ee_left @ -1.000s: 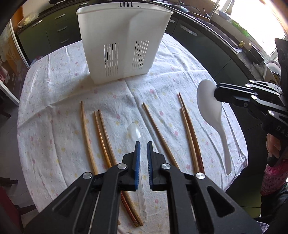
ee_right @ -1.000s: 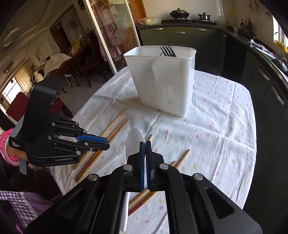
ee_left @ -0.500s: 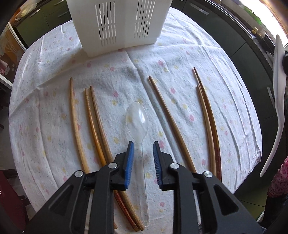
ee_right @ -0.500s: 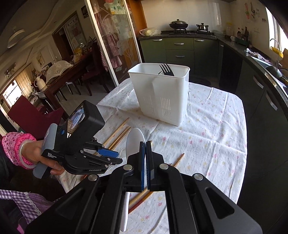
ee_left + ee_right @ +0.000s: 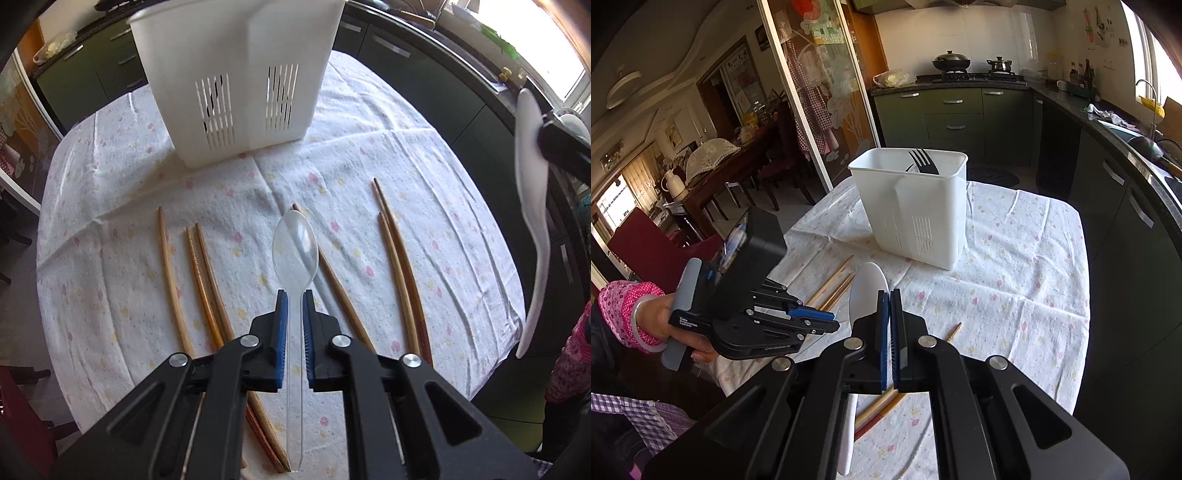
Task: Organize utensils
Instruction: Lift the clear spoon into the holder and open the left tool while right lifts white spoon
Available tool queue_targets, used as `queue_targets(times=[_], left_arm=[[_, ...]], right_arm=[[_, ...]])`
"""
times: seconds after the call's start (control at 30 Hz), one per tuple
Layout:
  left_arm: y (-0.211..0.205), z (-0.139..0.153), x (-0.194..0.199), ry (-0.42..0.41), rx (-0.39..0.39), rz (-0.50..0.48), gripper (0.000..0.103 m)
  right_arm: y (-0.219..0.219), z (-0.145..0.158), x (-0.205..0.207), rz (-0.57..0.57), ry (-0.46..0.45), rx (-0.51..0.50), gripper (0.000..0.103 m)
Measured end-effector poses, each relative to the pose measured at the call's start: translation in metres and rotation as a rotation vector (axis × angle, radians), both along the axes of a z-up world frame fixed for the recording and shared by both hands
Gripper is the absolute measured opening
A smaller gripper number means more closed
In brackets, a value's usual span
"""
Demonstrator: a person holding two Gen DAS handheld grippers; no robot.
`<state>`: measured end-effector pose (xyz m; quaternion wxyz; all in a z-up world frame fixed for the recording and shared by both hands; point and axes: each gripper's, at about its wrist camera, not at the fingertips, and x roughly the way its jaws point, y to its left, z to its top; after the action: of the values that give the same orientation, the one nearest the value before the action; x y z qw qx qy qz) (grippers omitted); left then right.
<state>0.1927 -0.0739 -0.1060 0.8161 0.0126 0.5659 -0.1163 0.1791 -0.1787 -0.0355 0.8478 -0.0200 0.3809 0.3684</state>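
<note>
Gripping the thin handle of a clear plastic spoon point(image 5: 295, 248), the left hand-held gripper point(image 5: 294, 300) has its blue pads closed on it at the lower centre of the left wrist view, bowl pointing up-frame. Wooden chopsticks point(image 5: 398, 264) lie on the cloth-covered worktop point(image 5: 436, 177) either side. The right hand-held gripper point(image 5: 890, 297) is clamped shut on a white rice paddle point(image 5: 866, 286), apparently by its neck. Behind stands a white utensil holder point(image 5: 916, 212) holding a black fork point(image 5: 922, 161).

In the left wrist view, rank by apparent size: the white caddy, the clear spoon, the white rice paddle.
1. white caddy
2. and 3. clear spoon and white rice paddle: similar apparent length; the spoon is nearer the camera, so unranked.
</note>
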Motion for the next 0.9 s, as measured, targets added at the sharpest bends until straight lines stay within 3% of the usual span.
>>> queue_targets(times=[0.27, 0.5, 0.6, 0.7, 0.9], left_arm=[[0.021, 0.104, 0.002, -0.318, -0.152, 0.058, 0.008], [0.036, 0.162, 0.032, -0.739, -0.261, 0.136, 0.008], [0.035, 0.175, 0.044, -0.925, -0.272, 0.155, 0.008], [0.03, 0.178, 0.059, -1.049, -0.252, 0.19, 0.008], [0.017, 0.154, 0.084, -1.104, -0.147, 0.232, 0.008]], right_arm=[[-0.002, 0.013, -0.002, -0.012, -0.029, 0.029, 0.002], [-0.002, 0.013, -0.004, -0.02, -0.033, 0.024, 0.002], [-0.006, 0.012, -0.004, -0.028, -0.033, 0.029, 0.002], [-0.011, 0.012, -0.006, -0.037, -0.038, 0.036, 0.002], [-0.019, 0.017, -0.004, -0.054, -0.056, 0.059, 0.002]])
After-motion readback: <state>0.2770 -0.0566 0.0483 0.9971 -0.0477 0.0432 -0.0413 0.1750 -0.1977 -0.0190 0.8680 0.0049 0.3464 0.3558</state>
